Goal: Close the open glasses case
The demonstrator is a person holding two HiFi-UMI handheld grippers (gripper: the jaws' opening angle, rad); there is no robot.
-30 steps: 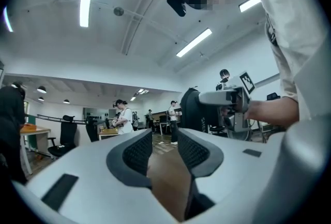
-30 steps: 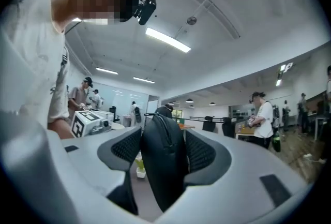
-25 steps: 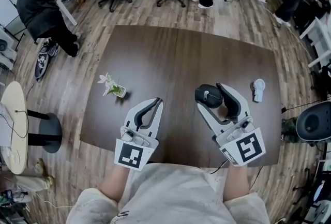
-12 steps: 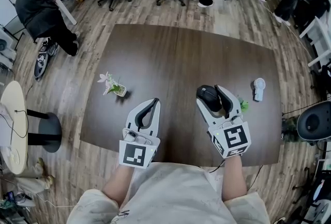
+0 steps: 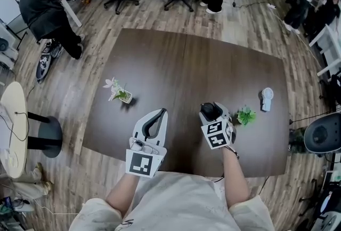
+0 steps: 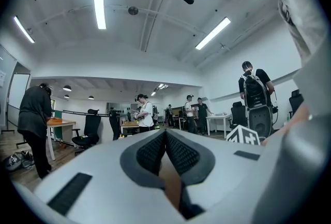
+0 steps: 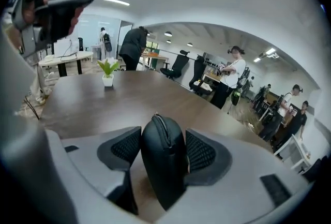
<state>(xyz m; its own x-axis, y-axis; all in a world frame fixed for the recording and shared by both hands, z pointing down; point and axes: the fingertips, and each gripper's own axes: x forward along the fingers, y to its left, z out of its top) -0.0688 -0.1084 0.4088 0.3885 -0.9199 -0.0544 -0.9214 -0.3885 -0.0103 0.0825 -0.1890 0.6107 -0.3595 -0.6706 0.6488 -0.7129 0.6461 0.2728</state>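
Right claw (image 7: 163, 134) clamps glasses case (image 7: 161, 171) edge-on, jaws wide; left claw (image 6: 165, 137), left of case, shut, empty. Risk: rounded shell squirts from grip, tumbles onto tabletop (image 7: 103, 104).

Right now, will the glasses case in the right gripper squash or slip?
Probably semi-rigid: the glasses case shows no dent in the right gripper. Its domed sides may let it twist. Set on edge, it'd likely tip.

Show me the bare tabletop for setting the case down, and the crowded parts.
Widest bare stretch: the far half of the table, beyond everything. Also open: the middle, between the flower pot and the glasses case in the right tongs. Crowded: right side, where the green plant and small fan stand close.
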